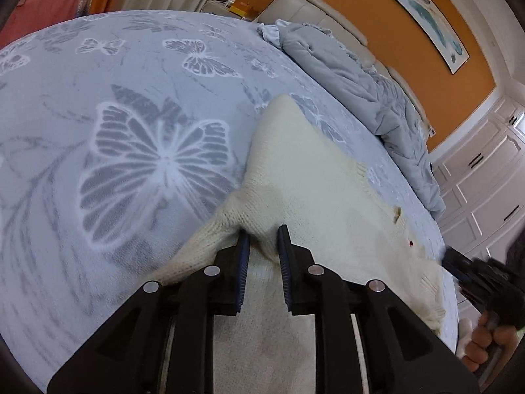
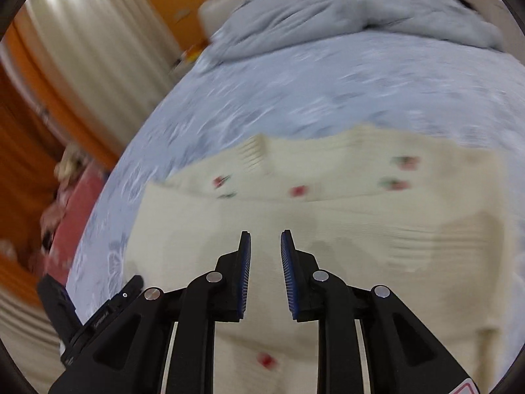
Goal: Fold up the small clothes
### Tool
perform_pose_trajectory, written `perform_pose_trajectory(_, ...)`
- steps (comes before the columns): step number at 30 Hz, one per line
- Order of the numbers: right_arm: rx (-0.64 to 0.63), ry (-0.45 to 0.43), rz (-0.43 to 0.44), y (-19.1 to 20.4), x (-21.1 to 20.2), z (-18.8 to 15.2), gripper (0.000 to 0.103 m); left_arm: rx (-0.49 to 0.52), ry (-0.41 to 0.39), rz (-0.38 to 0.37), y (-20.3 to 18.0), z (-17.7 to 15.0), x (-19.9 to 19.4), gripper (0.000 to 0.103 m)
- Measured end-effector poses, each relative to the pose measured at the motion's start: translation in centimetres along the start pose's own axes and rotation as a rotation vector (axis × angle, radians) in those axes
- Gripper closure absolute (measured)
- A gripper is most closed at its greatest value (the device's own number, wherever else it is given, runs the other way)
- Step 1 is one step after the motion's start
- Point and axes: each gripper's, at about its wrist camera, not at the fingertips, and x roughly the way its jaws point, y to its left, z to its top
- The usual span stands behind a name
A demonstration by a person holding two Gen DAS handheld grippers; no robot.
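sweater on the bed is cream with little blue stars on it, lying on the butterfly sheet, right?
Not quite. The sweater is cream and lies on the butterfly sheet, but its small motifs are red, some with green beside them, not blue stars. The right wrist view shows them, blurred, so their exact shape is hard to tell.

Sweater (image 1: 315, 177) flat on bed (image 1: 131, 98); duvet (image 1: 361, 92) probably behind.

Butterfly-print bedsheet (image 1: 137, 151), rumpled grey duvet (image 1: 354, 78) (against the headboard (image 1: 305, 10))
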Motion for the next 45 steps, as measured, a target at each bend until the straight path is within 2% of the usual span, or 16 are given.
perform_pose_trajectory(3,-0.051,0.092,-0.021,2.0,5.2,-0.2,0.083,-0.009,-0.01,-0.024,0.5,-0.2,0.1,0.085)
perform_pose_trajectory(6,-0.148,0.081,-0.11,4.0,6.6,0.1,0.083,-0.005,-0.019,-0.031,0.6,-0.3,0.2,0.085)
perform_pose_trajectory(10,-0.197,0.02,0.008,8.8,4.6,2.0,0.093,-0.006,-0.03,-0.039,0.7,-0.5,0.1,0.085)
perform_pose_trajectory(12,-0.246,0.077,0.048,11.5,7.1,2.0,0.093,-0.008,-0.034,-0.043,0.7,-0.6,0.1,0.085)
perform_pose_trajectory(14,-0.257,0.213,0.003,12.4,11.5,1.5,0.093,-0.008,-0.034,-0.044,0.7,-0.7,0.1,0.085)
perform_pose_trajectory(18,-0.141,0.215,0.016,11.7,11.9,2.9,0.097,-0.007,-0.034,-0.048,0.7,-0.8,0.1,0.085)
perform_pose_trajectory(22,-0.09,0.045,0.057,8.0,3.9,2.4,0.097,-0.012,-0.034,-0.063,0.8,-0.8,0.1,0.085)
perform_pose_trajectory(26,0.011,-0.06,-0.171,-2.2,-4.1,-1.8,0.095,-0.01,-0.037,-0.06,0.7,-0.8,0.1,0.085)
perform_pose_trajectory(29,0.171,-0.11,-0.29,-9.6,-9.4,-4.7,0.081,-0.008,-0.037,-0.056,0.6,-0.8,0.1,0.085)
perform_pose_trajectory(31,0.261,-0.122,-0.285,-12.9,-11.0,-5.5,0.056,-0.007,-0.038,-0.054,0.6,-0.9,0.1,0.085)
perform_pose_trajectory(33,0.303,-0.095,-0.249,-14.5,-10.5,-5.5,0.053,-0.005,-0.037,-0.05,0.5,-0.9,0.1,0.085)
perform_pose_trajectory(35,0.285,-0.066,-0.213,-14.4,-8.6,-4.9,0.053,-0.003,-0.036,-0.044,0.5,-0.8,0.2,0.085)
perform_pose_trajectory(37,0.251,-0.023,-0.209,-13.5,-6.2,-3.7,0.078,-0.001,-0.034,-0.04,0.4,-0.7,0.2,0.085)
perform_pose_trajectory(39,0.202,-0.051,-0.244,-12.7,-6.9,-3.1,0.094,0.003,-0.032,-0.033,0.3,-0.7,0.2,0.085)
perform_pose_trajectory(42,0.195,-0.192,-0.229,-12.7,-10.3,-2.3,0.096,0.008,-0.03,-0.024,0.1,-0.8,0.2,0.085)
perform_pose_trajectory(45,0.244,-0.024,-0.277,-16.0,-5.9,-3.9,0.096,0.015,-0.029,-0.017,0.0,-0.8,0.3,0.085)
